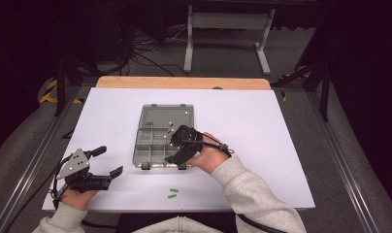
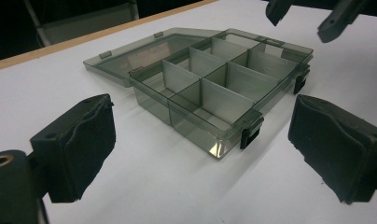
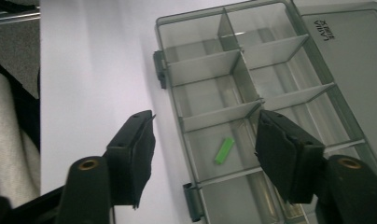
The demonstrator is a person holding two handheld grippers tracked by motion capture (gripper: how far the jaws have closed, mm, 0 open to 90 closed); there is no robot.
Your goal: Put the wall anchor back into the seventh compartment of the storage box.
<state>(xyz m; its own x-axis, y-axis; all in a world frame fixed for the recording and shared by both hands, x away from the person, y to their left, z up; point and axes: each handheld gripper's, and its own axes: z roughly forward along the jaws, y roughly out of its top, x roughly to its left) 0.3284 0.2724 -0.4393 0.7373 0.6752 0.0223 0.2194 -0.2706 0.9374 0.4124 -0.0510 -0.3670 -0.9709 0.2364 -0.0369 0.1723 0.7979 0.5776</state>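
Since the green stick (image 3: 224,150) in the box (image 3: 196,70) looks light, stiff and slippery, pinch its long sides; right gripper (image 3: 203,149) fingers part-open, empty; left gripper (image 1: 106,161) at eight o'clock, wide.

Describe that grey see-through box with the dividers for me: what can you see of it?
The box is smoky grey, clear plastic, lying flat on the white table. Its hinged lid is folded fully open, flat behind it. Upright dividers split the tray into compartments, and two dark latches sit on the front edge. One small green piece lies in a compartment beside the front wall. Nothing grips the box.
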